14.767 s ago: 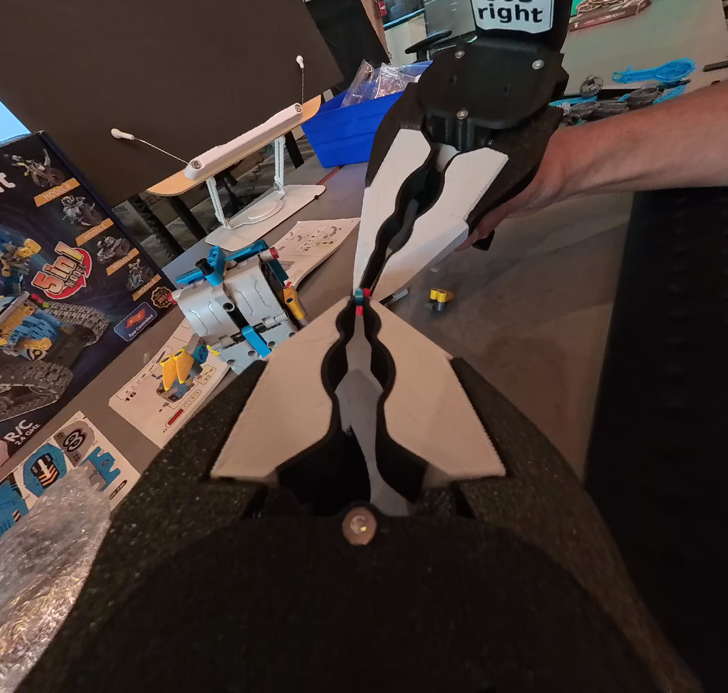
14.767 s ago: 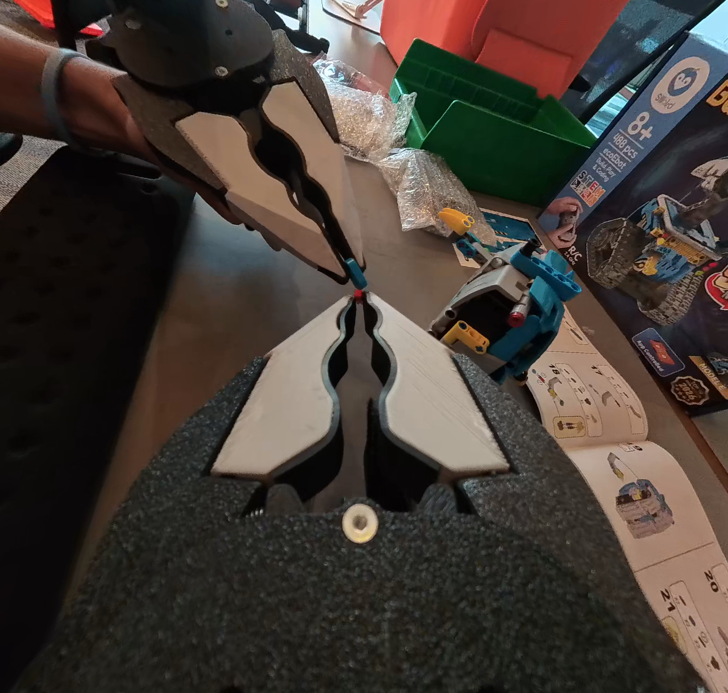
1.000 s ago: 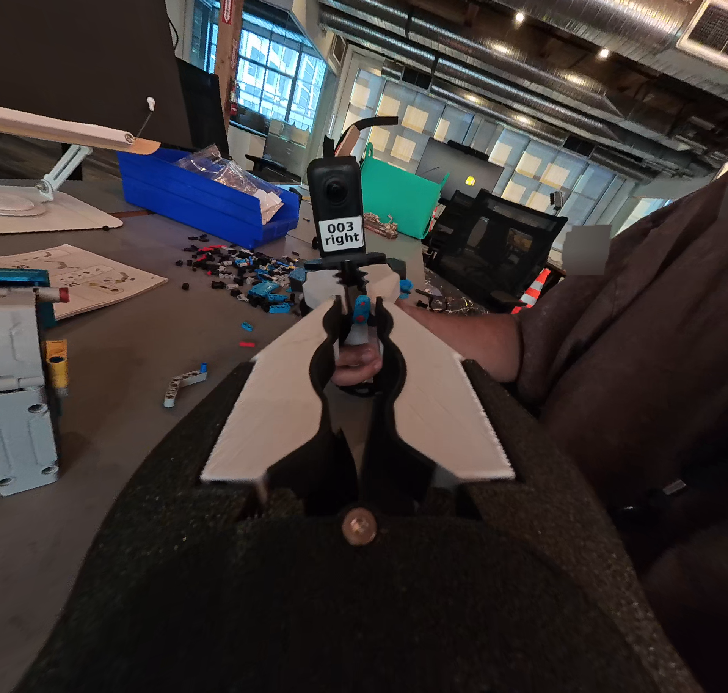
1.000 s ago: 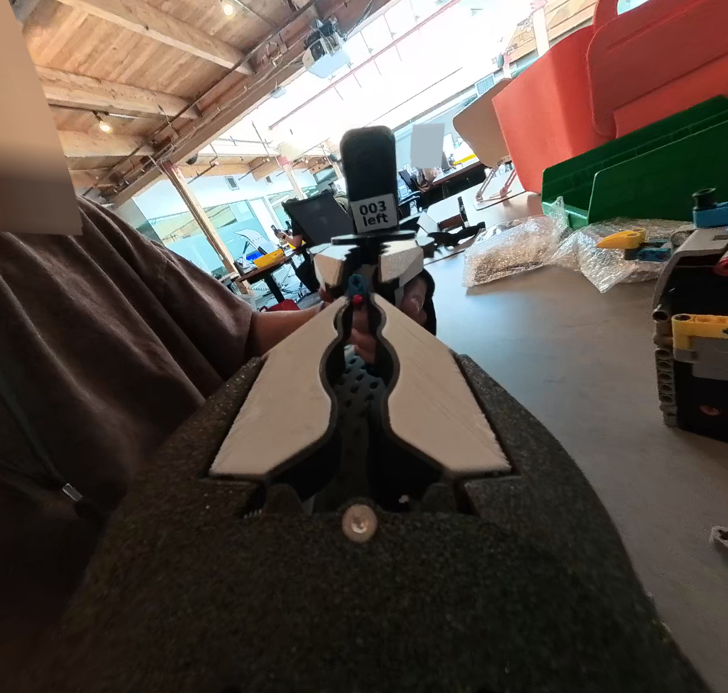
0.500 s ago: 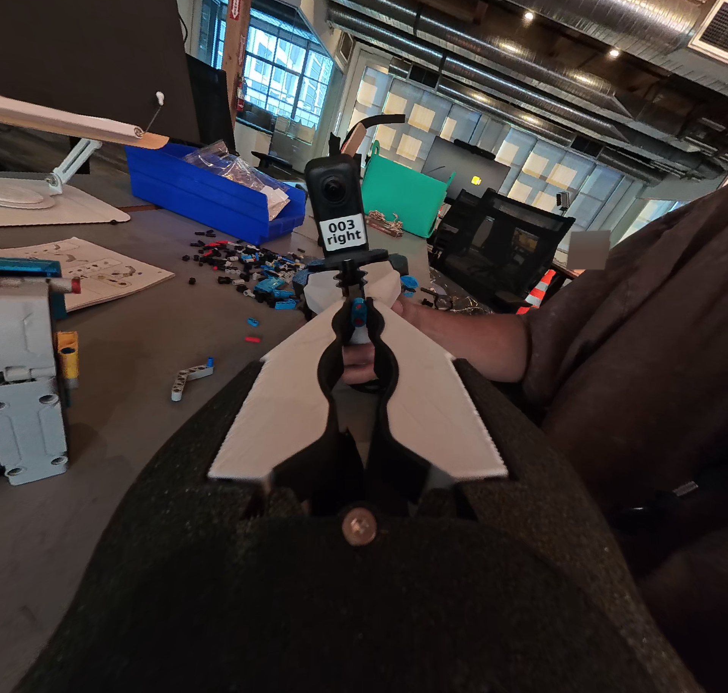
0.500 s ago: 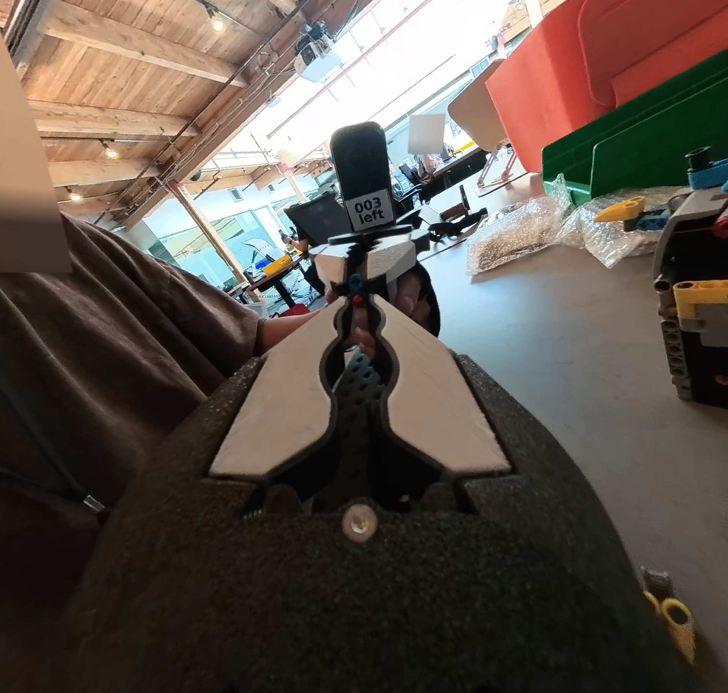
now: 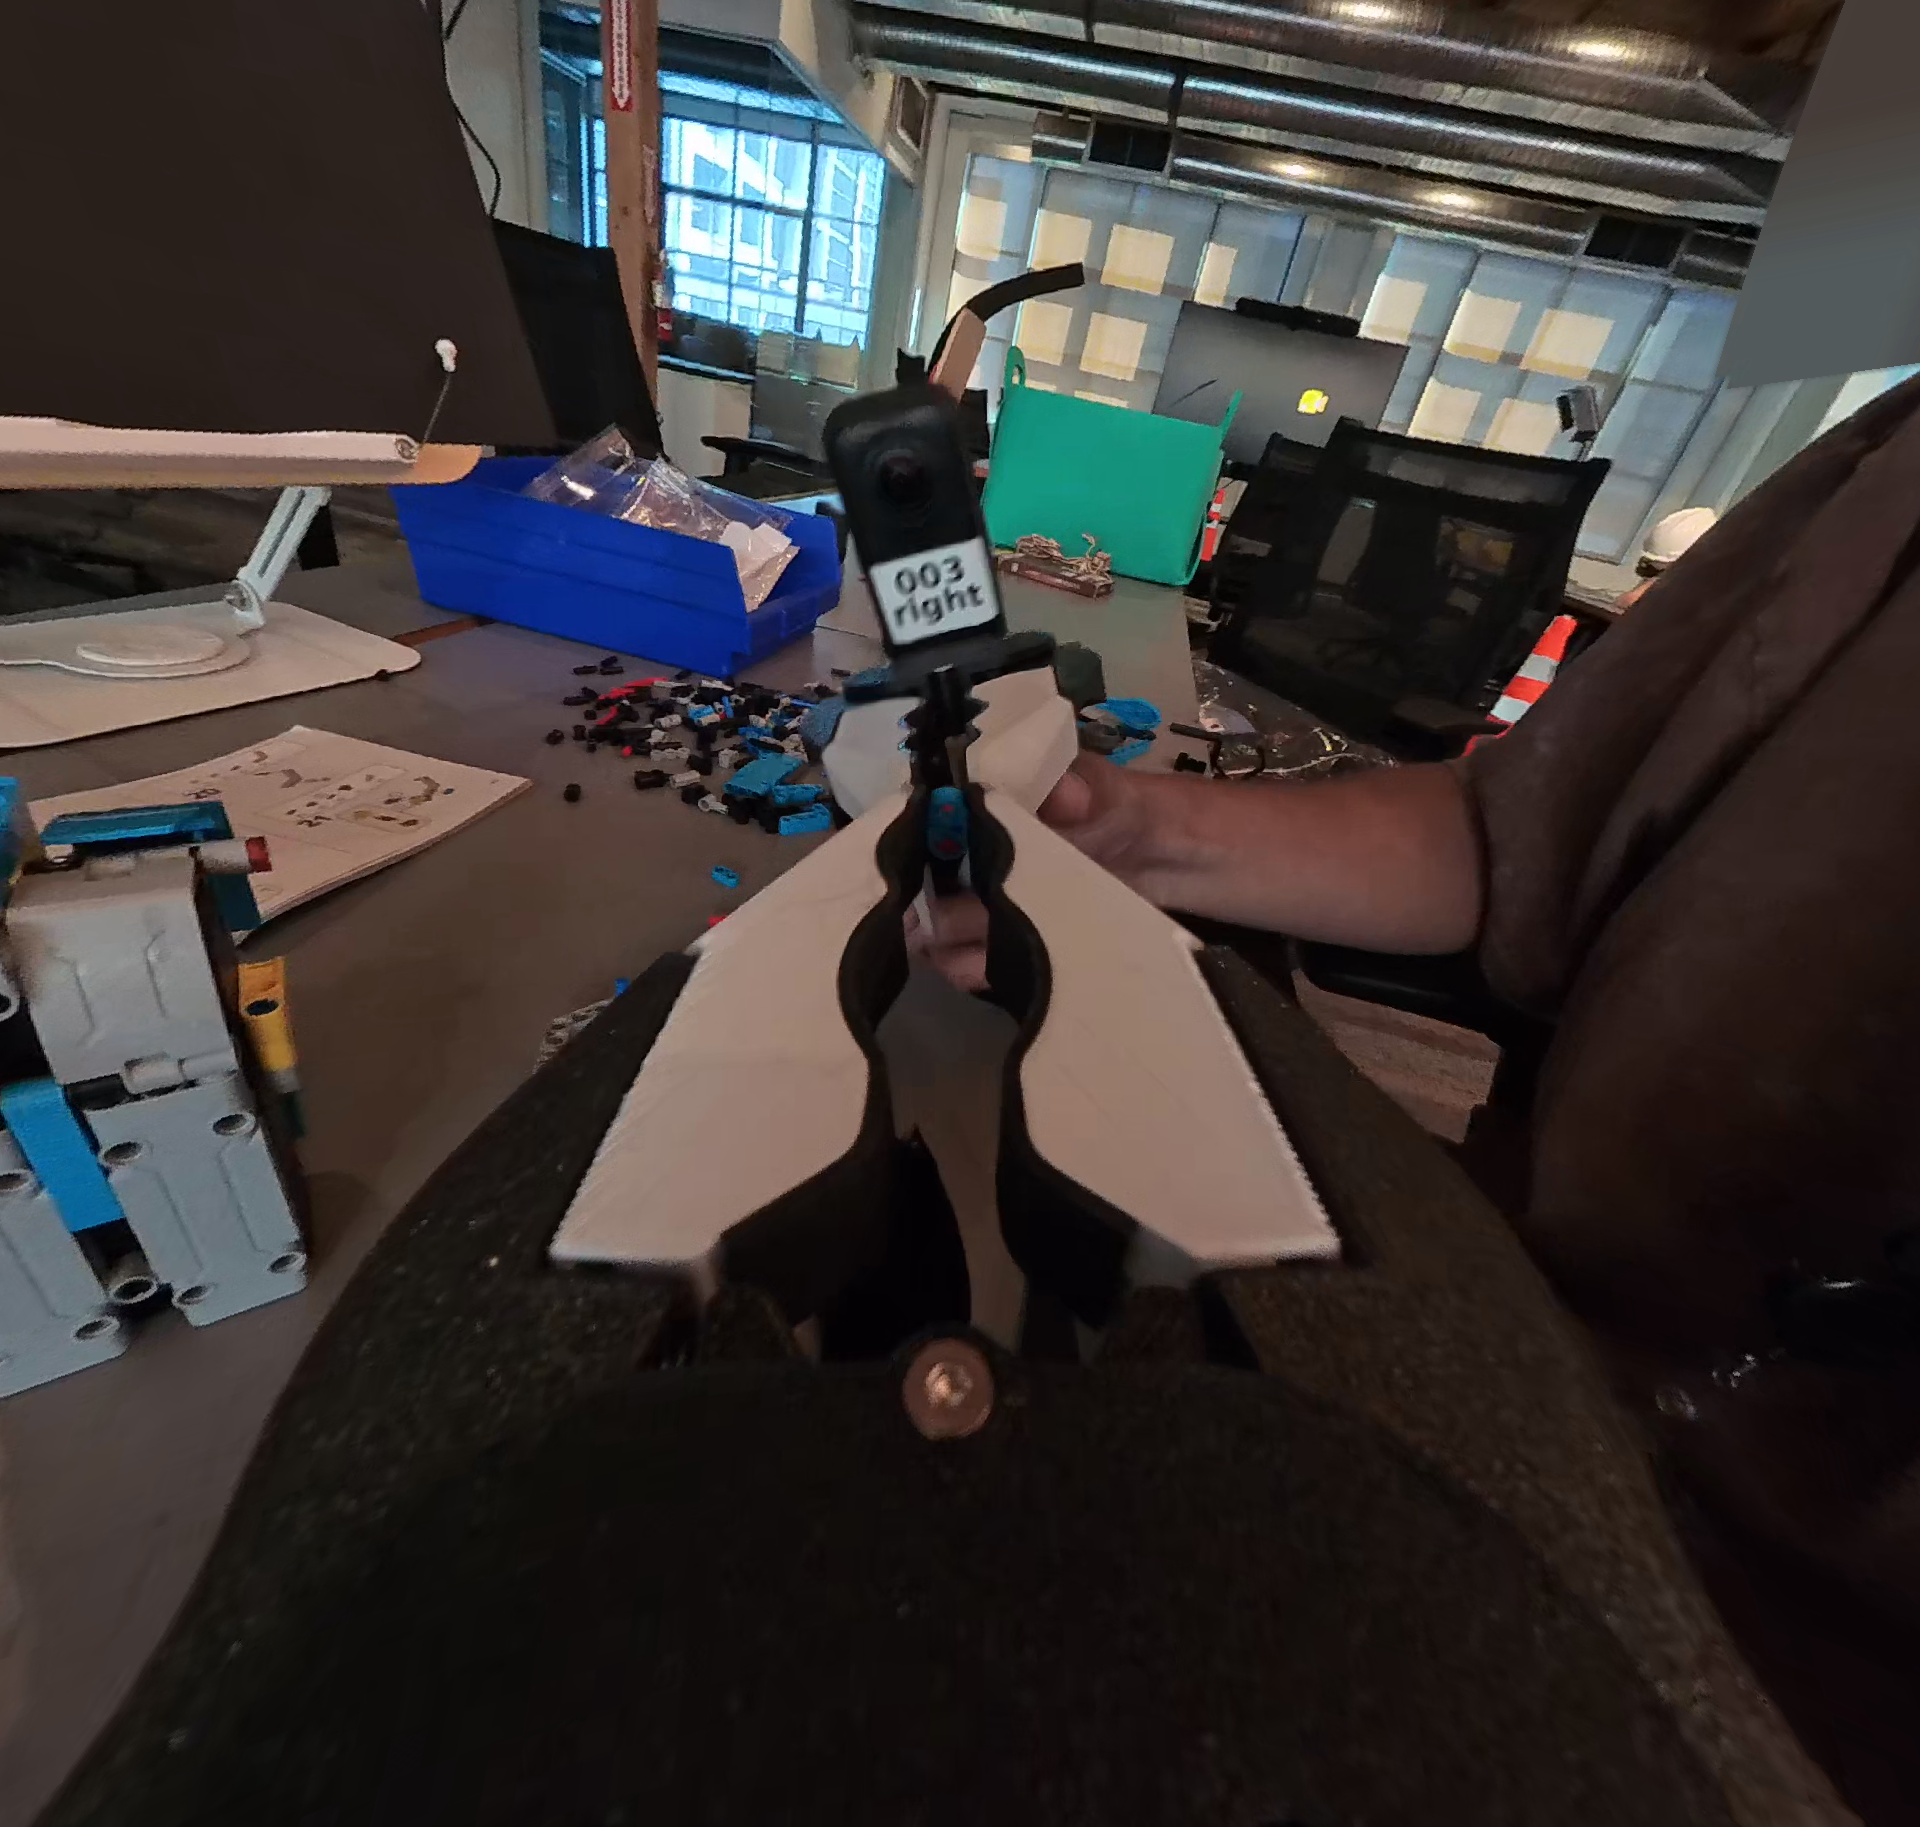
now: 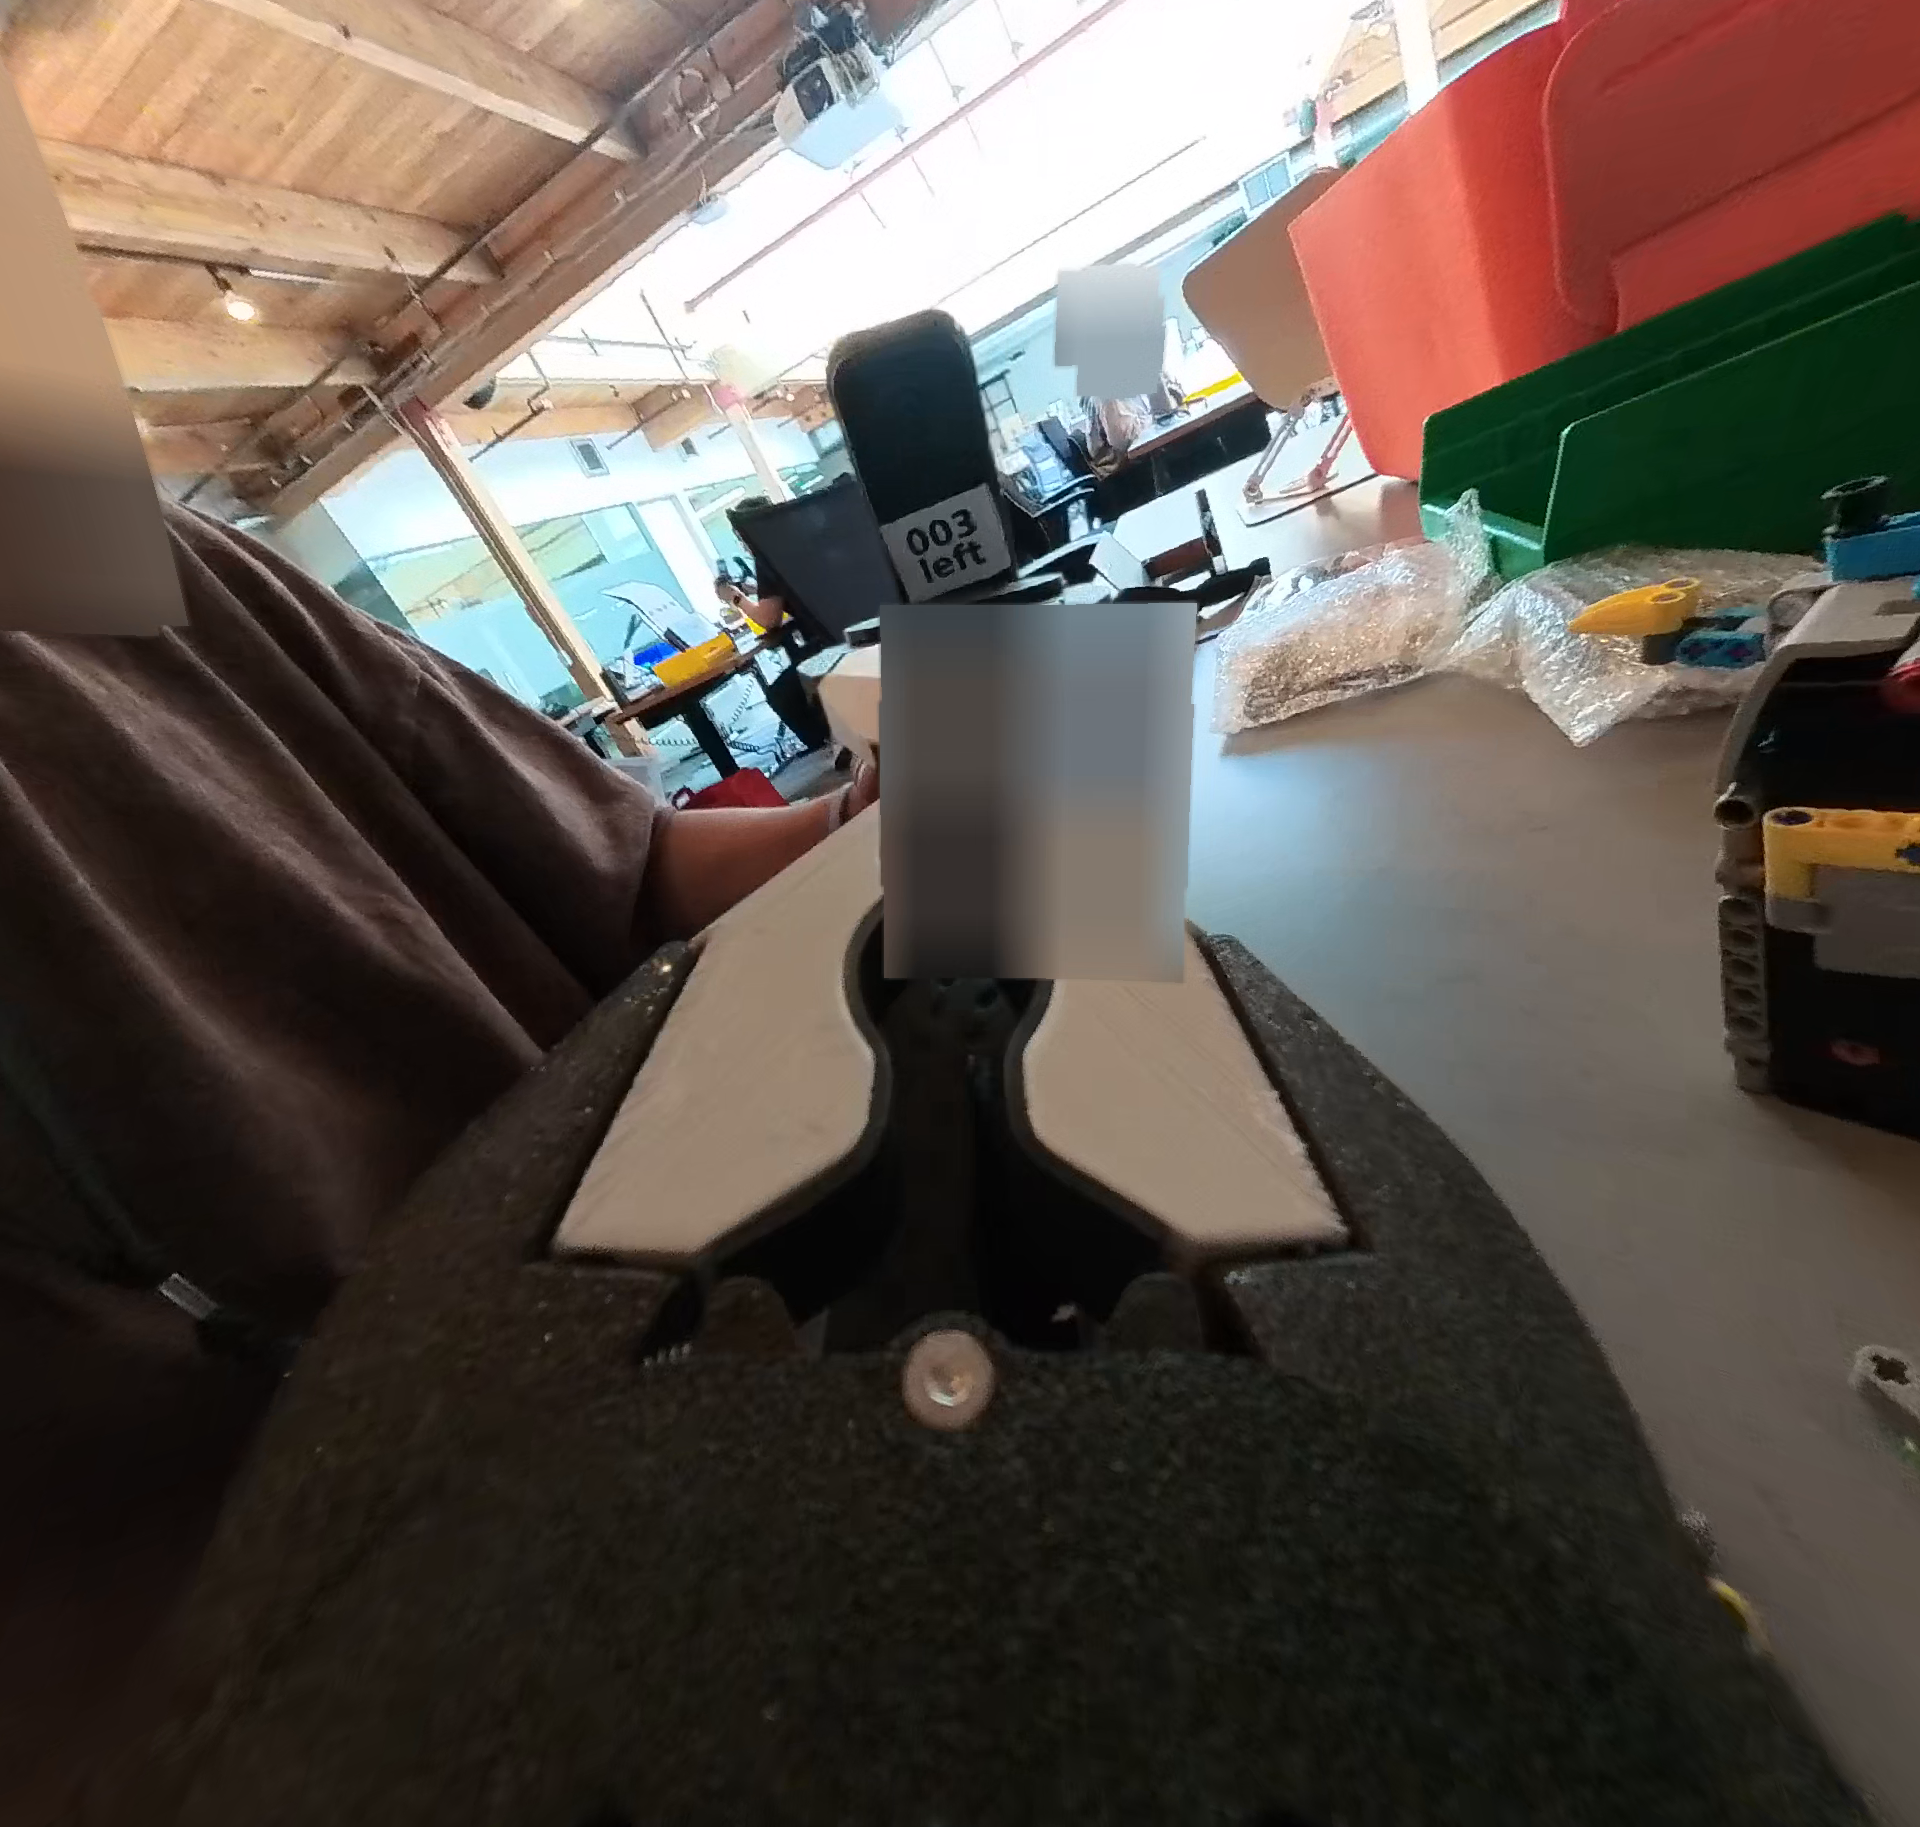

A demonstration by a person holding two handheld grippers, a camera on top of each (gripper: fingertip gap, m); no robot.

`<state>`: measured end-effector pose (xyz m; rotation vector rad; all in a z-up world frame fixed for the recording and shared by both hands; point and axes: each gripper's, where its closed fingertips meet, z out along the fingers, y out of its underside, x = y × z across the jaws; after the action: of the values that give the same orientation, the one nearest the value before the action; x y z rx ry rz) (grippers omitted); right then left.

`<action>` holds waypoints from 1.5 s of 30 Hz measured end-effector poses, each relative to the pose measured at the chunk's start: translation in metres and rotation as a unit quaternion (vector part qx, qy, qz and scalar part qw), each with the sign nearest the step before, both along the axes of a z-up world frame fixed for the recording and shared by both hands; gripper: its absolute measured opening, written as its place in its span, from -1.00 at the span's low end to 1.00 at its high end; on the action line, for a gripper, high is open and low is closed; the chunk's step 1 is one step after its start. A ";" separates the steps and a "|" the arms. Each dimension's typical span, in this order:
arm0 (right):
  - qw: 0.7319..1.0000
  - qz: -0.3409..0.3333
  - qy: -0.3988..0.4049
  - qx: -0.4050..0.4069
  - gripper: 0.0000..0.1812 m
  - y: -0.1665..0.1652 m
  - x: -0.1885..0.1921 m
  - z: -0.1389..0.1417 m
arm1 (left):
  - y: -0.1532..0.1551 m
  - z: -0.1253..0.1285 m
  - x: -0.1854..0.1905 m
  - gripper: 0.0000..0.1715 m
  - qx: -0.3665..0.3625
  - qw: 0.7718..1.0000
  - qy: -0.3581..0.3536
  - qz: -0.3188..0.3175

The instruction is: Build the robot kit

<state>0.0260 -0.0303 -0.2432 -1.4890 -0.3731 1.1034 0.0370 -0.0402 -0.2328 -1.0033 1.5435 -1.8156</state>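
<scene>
Fingers of the left gripper (image 7: 943, 827) press together on a small blue piece (image 7: 947, 809) with red dots, held up above the bench (image 7: 436, 988). Straight ahead the right gripper (image 7: 948, 738) faces back, tip to tip; its white fingers (image 7: 1023, 738) show only as foreshortened stubs, so whether they pinch the piece cannot be told from here. A hand (image 7: 1081, 821) holds it, partly hidden behind the left tips. Loose parts (image 7: 707, 738) lie scattered mid-bench in front of a blue bin (image 7: 582, 572). A grey and blue model (image 7: 125, 1091) is cut off by the left edge of the frame, with a booklet (image 7: 301, 801) beyond it.

In the right wrist view a mosaic patch covers the right gripper's tips, the piece and most of the left gripper, leaving only its camera (image 8: 914, 447) clear above. The right gripper's fingers (image 8: 758, 1081) narrow toward the patch; their closure cannot be told. The model (image 8: 1829, 904) is cropped at the right edge of the frame, bubble wrap (image 8: 1351, 624) and a green bin (image 8: 1662, 468) behind it. A small white part (image 8: 1893, 1377) is barely visible at the frame's right edge.
</scene>
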 end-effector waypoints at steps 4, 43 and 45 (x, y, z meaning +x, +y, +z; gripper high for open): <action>0.982 -0.090 -0.168 -0.008 -0.88 0.001 0.055 -0.020 | 0.015 -0.005 0.002 -0.93 0.006 0.999 0.005 0.033; 0.984 -0.119 -0.013 -0.132 -0.97 0.032 0.031 -0.046 | 0.057 -0.062 0.045 -0.92 0.226 0.924 0.056 0.305; 0.983 -0.129 0.001 -0.128 -0.97 0.035 0.030 -0.043 | 0.059 -0.062 0.046 -0.92 0.231 0.919 0.057 0.314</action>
<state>0.0558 0.0048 -0.2866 -1.7077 -0.0330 0.9704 0.0826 0.0191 -0.2949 -1.1967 1.3977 -0.9139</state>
